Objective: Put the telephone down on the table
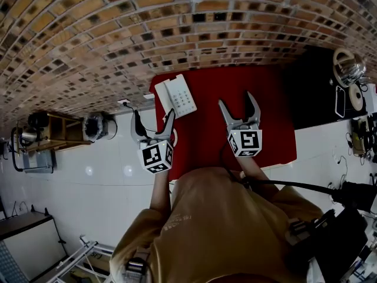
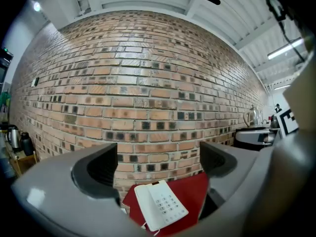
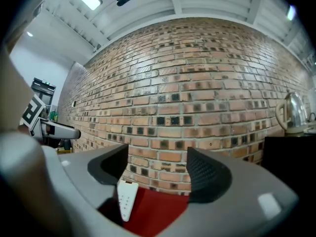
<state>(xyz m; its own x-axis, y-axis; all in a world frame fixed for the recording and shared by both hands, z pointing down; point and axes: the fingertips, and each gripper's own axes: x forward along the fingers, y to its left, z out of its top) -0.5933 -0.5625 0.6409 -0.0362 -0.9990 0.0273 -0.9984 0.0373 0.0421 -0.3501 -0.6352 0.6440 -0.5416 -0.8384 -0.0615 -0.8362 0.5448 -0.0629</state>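
Note:
A white telephone (image 1: 175, 96) with a keypad lies flat on the red table (image 1: 206, 140), at the far left corner by the brick wall. My left gripper (image 1: 153, 122) hangs open just short of the table's left edge, nearer me than the phone and apart from it. My right gripper (image 1: 238, 103) is open over the middle of the table, well to the right of the phone. In the left gripper view the telephone (image 2: 160, 205) shows low between the empty jaws. The right gripper view has the telephone (image 3: 127, 199) at lower left on the red table (image 3: 158, 209).
A brick wall (image 1: 147, 28) runs behind the table. To the right stands a black counter (image 1: 318, 87) with a metal kettle (image 1: 347, 66). A small wooden shelf (image 1: 56, 131) with appliances sits at the left on the white tiled floor (image 1: 88, 181).

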